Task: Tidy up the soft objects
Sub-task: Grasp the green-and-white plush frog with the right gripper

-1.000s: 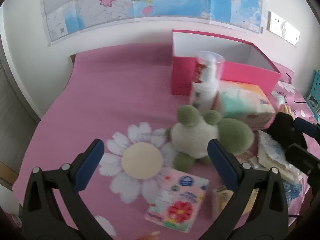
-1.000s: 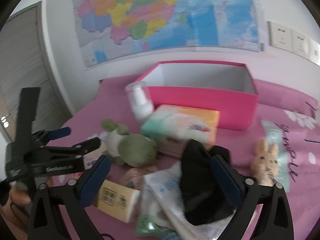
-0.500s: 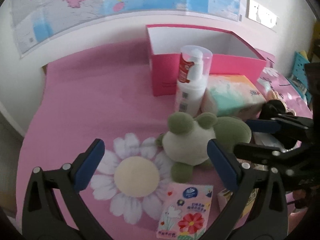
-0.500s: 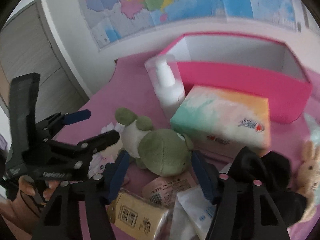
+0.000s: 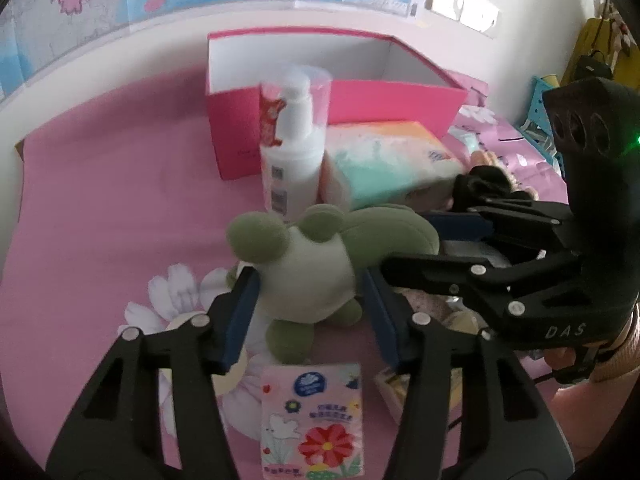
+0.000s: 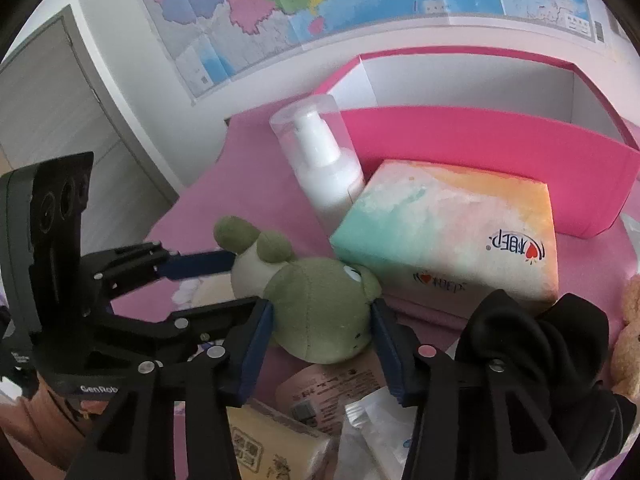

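2 close wrist views from opposite sides, sharing the frog plush [image 5: 308,268].

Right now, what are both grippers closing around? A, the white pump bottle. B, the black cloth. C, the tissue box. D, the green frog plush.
D: the left gripper brackets the pale belly of the frog plush, and the right gripper brackets its green head.
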`<state>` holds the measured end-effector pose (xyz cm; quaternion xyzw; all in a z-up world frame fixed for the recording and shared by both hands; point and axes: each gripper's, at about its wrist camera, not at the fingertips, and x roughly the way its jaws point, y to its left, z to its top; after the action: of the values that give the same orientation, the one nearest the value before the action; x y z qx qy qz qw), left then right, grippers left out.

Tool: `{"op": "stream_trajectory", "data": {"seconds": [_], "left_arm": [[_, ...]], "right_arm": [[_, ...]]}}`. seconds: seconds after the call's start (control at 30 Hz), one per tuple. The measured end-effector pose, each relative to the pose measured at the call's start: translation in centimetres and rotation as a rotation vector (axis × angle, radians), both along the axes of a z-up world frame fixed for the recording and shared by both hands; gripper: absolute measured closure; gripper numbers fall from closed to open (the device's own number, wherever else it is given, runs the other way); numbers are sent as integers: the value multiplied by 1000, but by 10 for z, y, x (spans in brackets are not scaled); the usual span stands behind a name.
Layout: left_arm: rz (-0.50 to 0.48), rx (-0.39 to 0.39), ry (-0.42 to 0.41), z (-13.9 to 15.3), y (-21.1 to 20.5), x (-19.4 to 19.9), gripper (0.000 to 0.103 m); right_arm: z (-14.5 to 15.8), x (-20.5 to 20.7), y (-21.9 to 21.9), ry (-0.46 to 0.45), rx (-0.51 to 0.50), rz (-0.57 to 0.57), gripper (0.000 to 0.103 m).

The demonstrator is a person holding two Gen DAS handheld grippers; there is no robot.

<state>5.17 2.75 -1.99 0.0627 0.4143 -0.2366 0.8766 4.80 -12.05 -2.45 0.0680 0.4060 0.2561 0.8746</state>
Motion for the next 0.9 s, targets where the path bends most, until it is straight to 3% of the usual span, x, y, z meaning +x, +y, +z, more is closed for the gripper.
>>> {"op": "stream_trajectory", "data": {"seconds": [0.1,0.17,0.27,0.3,0.37,0.47,0.67,0.77,0.9], "left_arm": [[-23,-18,-23,11,-3,-12,59],[-42,-18,-43,21,-7,-19,72],[-44,-26,-75,35,-10,-23,72],[-45,-31,-73,35,-9,-21,71],[-27,-30,-65,31,-7,-16,58],[34,-24,-30,18,5,-7,44],[45,-63,78,-7,23,7,37],[28,-67,79,-8,20,8,36],[-22,-76,111,-11,19,3,35]], "right_arm": [[10,-5,-1,-27,14,9,57],[20,-10,-1,-52,11,19,58],[35,-17,0,-98,-8,29,60],[41,-17,-1,-112,-6,27,60],[44,-15,-3,-114,-2,27,60],[30,-7,-7,-75,7,5,60],[13,5,-31,8,53,-45,60],[13,5,-27,11,17,-47,49],[9,3,-24,31,7,-33,46]]}}
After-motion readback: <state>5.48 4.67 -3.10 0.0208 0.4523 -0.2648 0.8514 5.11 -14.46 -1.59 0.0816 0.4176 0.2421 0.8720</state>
